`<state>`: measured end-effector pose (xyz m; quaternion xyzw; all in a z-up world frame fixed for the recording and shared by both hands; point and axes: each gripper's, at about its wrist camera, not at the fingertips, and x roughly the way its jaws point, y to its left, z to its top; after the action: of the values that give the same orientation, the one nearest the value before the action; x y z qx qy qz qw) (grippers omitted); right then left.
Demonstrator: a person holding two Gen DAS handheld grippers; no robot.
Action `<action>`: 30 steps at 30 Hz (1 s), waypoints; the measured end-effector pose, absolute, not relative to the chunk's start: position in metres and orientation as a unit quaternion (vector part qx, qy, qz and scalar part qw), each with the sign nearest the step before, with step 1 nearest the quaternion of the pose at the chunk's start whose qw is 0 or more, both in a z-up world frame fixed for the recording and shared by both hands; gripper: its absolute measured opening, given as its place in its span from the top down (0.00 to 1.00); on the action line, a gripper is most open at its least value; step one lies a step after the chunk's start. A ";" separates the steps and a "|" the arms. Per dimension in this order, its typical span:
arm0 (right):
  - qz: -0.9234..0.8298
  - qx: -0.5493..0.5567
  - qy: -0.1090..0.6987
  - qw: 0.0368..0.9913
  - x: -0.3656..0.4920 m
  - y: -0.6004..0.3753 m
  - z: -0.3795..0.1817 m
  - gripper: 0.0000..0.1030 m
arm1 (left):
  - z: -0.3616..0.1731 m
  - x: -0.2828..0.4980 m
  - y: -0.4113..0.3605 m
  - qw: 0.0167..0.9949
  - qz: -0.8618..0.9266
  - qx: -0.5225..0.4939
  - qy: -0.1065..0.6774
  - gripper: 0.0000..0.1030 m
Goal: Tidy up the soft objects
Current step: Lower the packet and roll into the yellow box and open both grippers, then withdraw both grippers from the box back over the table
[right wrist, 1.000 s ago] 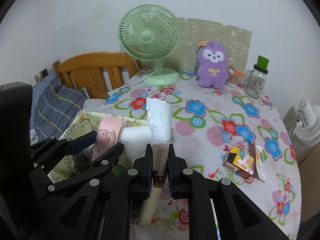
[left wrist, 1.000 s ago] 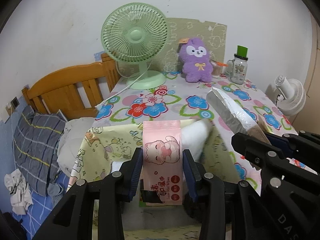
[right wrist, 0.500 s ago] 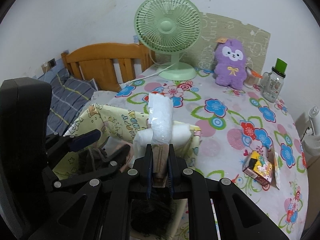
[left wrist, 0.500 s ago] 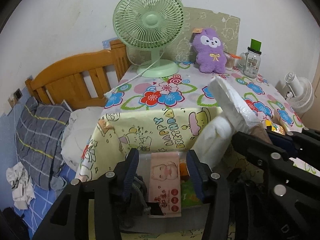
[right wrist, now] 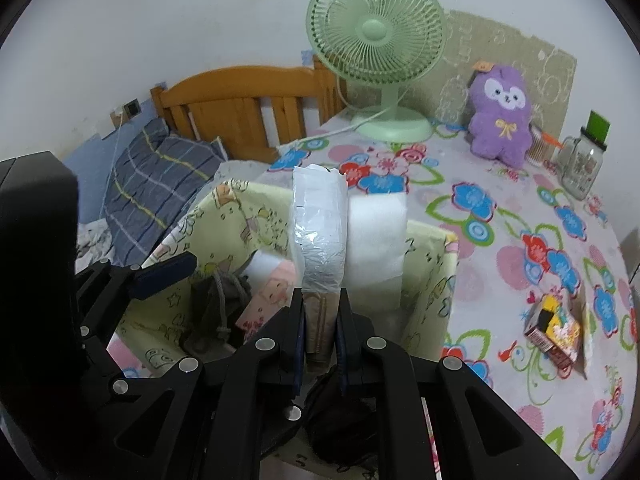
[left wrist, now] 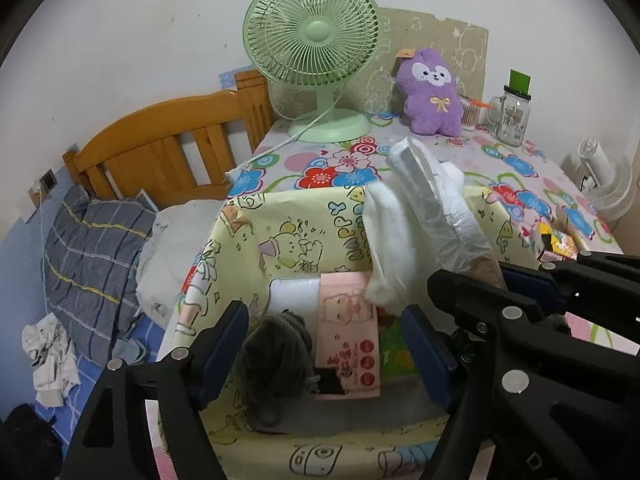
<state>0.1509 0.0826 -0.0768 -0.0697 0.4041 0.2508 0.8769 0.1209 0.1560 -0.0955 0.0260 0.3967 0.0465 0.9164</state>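
Observation:
A yellow cartoon-print fabric bin (left wrist: 280, 240) stands at the table's near edge. Inside it lie a pink tissue pack (left wrist: 348, 340) and a grey knitted item (left wrist: 276, 356). My left gripper (left wrist: 326, 346) hovers over the bin, its jaws opening; the pink pack lies between the pads, which do not press it. My right gripper (right wrist: 320, 312) is shut on the beige end of a plastic-wrapped pack (right wrist: 319, 232) that stands up over the bin (right wrist: 436, 264). A white soft roll (right wrist: 376, 240) leans against that pack. A purple plush toy (right wrist: 500, 112) sits at the table's back.
A green desk fan (left wrist: 316, 40) and a glass jar (left wrist: 512, 116) stand at the back of the flowered tablecloth (right wrist: 520, 208). A small snack box (right wrist: 554, 330) lies at the right. Left of the table are a wooden headboard (left wrist: 168, 148) and a checked pillow (left wrist: 92, 256).
My left gripper let go of the pink pack, which now lies in the bin, and its jaws spread wide. My right gripper carried the wrapped pack down over the bin.

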 end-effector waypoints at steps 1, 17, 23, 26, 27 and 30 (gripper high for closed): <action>0.252 -0.067 0.408 0.875 0.150 0.082 -0.077 0.83 | -0.095 0.119 0.155 0.917 0.047 0.028 0.396 0.17; 0.199 -0.062 0.357 0.910 0.122 0.052 -0.051 0.13 | -0.071 0.092 0.138 0.928 0.043 0.023 0.370 0.10; 0.160 -0.068 0.340 0.924 0.112 0.031 -0.042 0.05 | -0.064 0.085 0.118 0.932 0.029 0.032 0.359 0.09; 0.153 -0.060 0.341 0.926 0.109 0.018 -0.039 0.05 | -0.061 0.083 0.107 0.934 0.024 0.038 0.355 0.09; 0.151 -0.058 0.342 0.926 0.109 0.014 -0.039 0.05 | -0.059 0.082 0.103 0.934 0.021 0.041 0.354 0.09; 0.145 -0.054 0.343 0.927 0.105 0.004 -0.037 0.05 | -0.056 0.078 0.091 0.936 0.015 0.048 0.347 0.09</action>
<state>0.1045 0.0038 -0.0371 -0.0542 0.3428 0.1451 0.9266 0.0776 0.0908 -0.0556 0.0479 0.3472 0.0154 0.9364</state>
